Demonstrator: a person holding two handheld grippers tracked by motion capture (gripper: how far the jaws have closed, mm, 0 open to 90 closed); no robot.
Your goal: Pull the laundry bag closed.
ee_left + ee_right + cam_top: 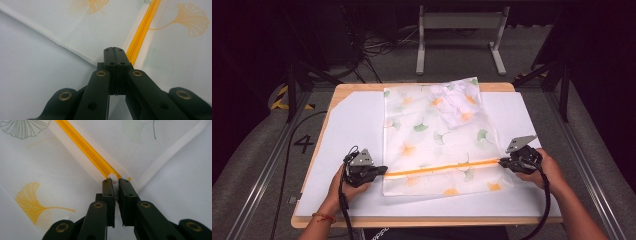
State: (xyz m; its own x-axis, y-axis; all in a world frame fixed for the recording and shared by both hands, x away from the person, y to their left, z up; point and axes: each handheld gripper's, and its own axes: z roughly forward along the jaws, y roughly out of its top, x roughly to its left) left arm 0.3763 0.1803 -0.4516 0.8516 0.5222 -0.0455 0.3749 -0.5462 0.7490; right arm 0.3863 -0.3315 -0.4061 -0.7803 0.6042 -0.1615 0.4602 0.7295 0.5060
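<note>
A thin white mesh laundry bag printed with green and orange ginkgo leaves (437, 145) is spread flat on the white sheet (347, 125) covering the wooden table (422, 220). Its orange zipper (442, 167) runs between the two grippers. The left gripper (114, 50) is seen fully closed at the bag's hemmed edge, beside the zipper's end; whether fabric is pinched cannot be told. The right gripper (114, 180) is nipped on the small white zipper tab (113, 177). The bag is judged light, limp and prone to bunching; it is best taken at the hem and tab. Crumpled white cloth (454, 97) lies inside, far from the fingers. A dark floor with cables (377, 47) surrounds the table.
</note>
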